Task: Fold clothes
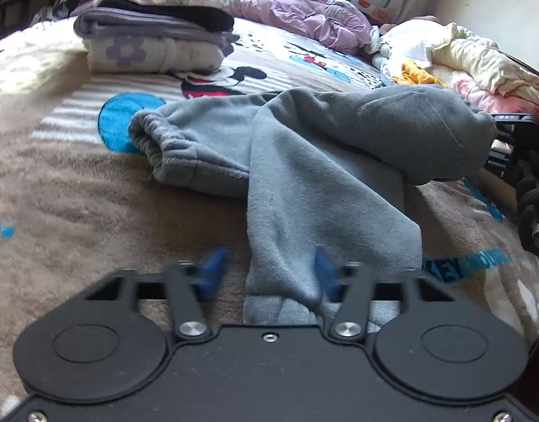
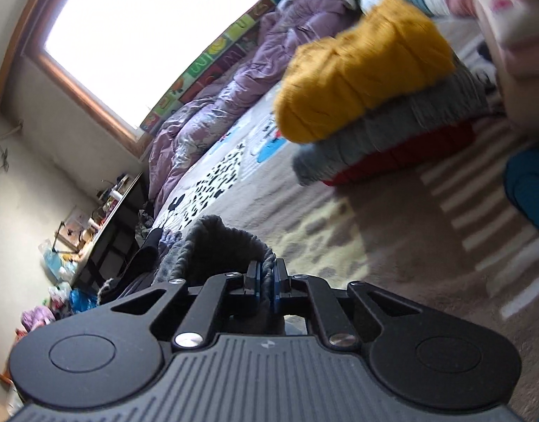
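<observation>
A pair of grey fleece trousers point(image 1: 304, 161) is lying across the middle of the bed point(image 1: 58, 190), its elasticated waistband point(image 1: 153, 140) pointing toward the far left corner and one leg running back toward the near edge. The left gripper point(image 1: 269, 274) is hovering low over that leg's end with its blue fingers point(image 1: 213, 270) spread wide; cloth is lying against the right-hand finger, but nothing is being squeezed. The right gripper point(image 2: 266, 281) is pinching a fold of grey fabric tight between its pressed-together fingers, and in the left wrist view the far part of the garment is bulging upward beside it, lifted clear of the bedspread. By my reading, a fold is in progress: one part of the trousers is being carried over the rest while the other end is lying free. The next move likely calls for the left fingers to close on or pin the loose leg so that the lifted cloth can be laid flat and edge to edge, without the soft fleece sagging or twisting. No container is showing; a folded stack point(image 1: 153, 42) is sitting toward the far left corner, and a loose heap of clothes point(image 1: 463, 56) is lying at the far right edge.
</observation>
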The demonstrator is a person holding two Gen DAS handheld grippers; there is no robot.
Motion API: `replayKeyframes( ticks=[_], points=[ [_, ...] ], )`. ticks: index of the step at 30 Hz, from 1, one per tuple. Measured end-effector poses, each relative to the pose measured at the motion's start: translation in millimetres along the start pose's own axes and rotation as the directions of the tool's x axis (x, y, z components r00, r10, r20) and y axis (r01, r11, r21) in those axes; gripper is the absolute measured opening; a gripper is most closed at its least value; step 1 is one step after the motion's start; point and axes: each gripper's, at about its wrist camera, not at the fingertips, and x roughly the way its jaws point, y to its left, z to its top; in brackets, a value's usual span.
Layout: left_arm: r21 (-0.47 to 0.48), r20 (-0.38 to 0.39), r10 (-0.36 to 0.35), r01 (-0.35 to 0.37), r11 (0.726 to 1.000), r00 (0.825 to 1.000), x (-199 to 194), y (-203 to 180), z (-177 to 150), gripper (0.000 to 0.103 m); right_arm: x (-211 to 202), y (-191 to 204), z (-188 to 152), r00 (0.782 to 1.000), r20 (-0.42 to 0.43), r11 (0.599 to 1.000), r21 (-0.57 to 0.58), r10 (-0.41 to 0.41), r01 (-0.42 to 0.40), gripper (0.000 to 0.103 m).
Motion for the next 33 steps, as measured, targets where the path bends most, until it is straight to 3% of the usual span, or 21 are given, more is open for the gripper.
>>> replayKeyframes(
  ticks=[3,8,16,24,26,27,28,30,33],
  points=[
    [0.027,0.046,0.003,-0.004,1.000,0.999,-2,1,6,0.011,5,-21,-3,1.000,-0.005,0.996,0.086,0.016,-0.016,0.009],
    [0.059,0.131,0.031,-0.039,0.997,0.991,-3,5,23,0.009,8,-51,-12,0.999,0.003,0.978,0.207,0.038,-0.038,0.007],
    [0.056,0.244,0.080,-0.096,0.994,0.966,6,17,57,0.009,18,-82,-20,1.000,0.006,0.953,0.304,0.017,-0.018,0.007],
    [0.009,0.258,0.123,-0.129,0.992,0.958,31,27,78,0.009,23,-94,-23,1.000,0.003,0.950,0.313,-0.009,0.007,0.007],
    [-0.017,0.242,0.145,-0.146,0.989,0.959,35,30,79,0.015,23,-93,-24,1.000,0.007,0.950,0.312,-0.011,0.008,0.008],
    [-0.038,0.233,0.155,-0.150,0.988,0.960,36,33,79,0.033,22,-92,-24,1.000,0.012,0.949,0.315,-0.011,0.007,0.008],
    [-0.059,0.224,0.165,-0.155,0.986,0.961,37,36,79,0.059,21,-94,-25,1.000,0.026,0.944,0.329,-0.006,-0.003,0.011],
    [-0.097,0.227,0.171,-0.153,0.983,0.959,32,44,77,0.066,16,-98,-27,0.999,0.051,0.933,0.358,0.002,-0.020,0.014],
    [-0.195,0.221,0.110,-0.066,0.979,0.969,20,61,76,0.070,6,-103,-30,0.995,0.096,0.914,0.400,0.028,-0.064,0.027]
  ],
)
